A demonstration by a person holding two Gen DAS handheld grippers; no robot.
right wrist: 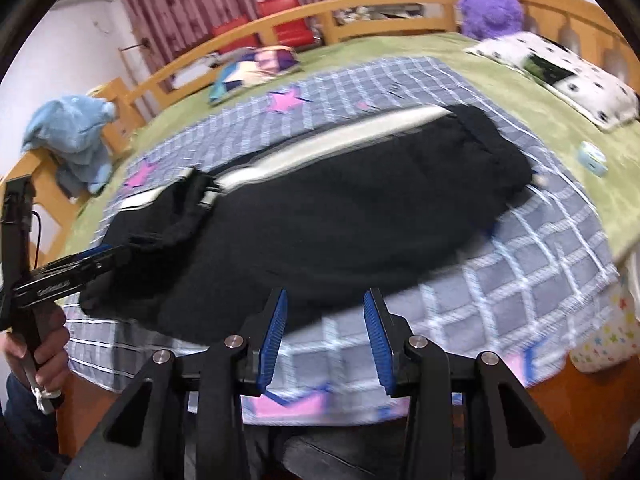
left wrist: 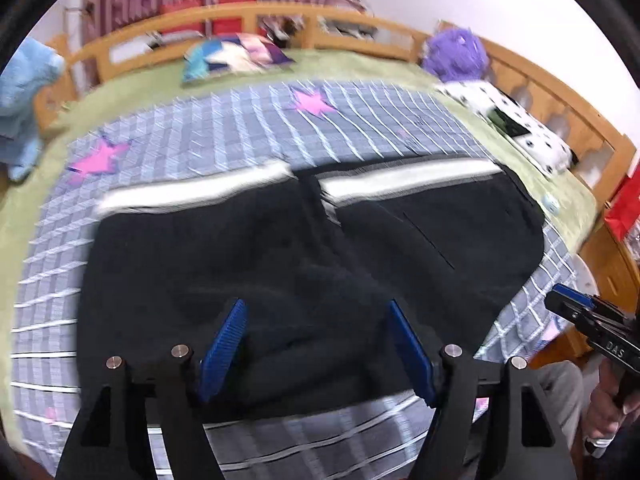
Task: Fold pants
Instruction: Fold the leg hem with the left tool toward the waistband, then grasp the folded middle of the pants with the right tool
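Now black pants point(left wrist: 312, 248) lie folded in bundle on checked blanket point(left wrist: 224, 136); left gripper point(left wrist: 316, 344) jaws apart over pants' near edge; right gripper point(right wrist: 325, 332) jaws apart beside pants' near hem; likely between folds; next fold needs fresh grip on edge.

Left gripper point(left wrist: 316, 316) held low and level, blue-padded fingers point(left wrist: 224, 348) spread wide apart, nothing clamped between them; black linkage arms and silver pivot pins in the foreground of its own view. Seen from the right wrist view as a black body point(right wrist: 68, 272) jutting in from the left edge, gripped from below by the left hand point(right wrist: 40, 352) wrapped around the handle. Right gripper point(right wrist: 326, 312) likewise level, blue pads point(right wrist: 378, 336) parted with a clear gap, nothing pinched. Visible in the left wrist view at the right edge point(left wrist: 576, 306), tip pointing leftward, right hand point(left wrist: 612, 408) closed around its handle below.
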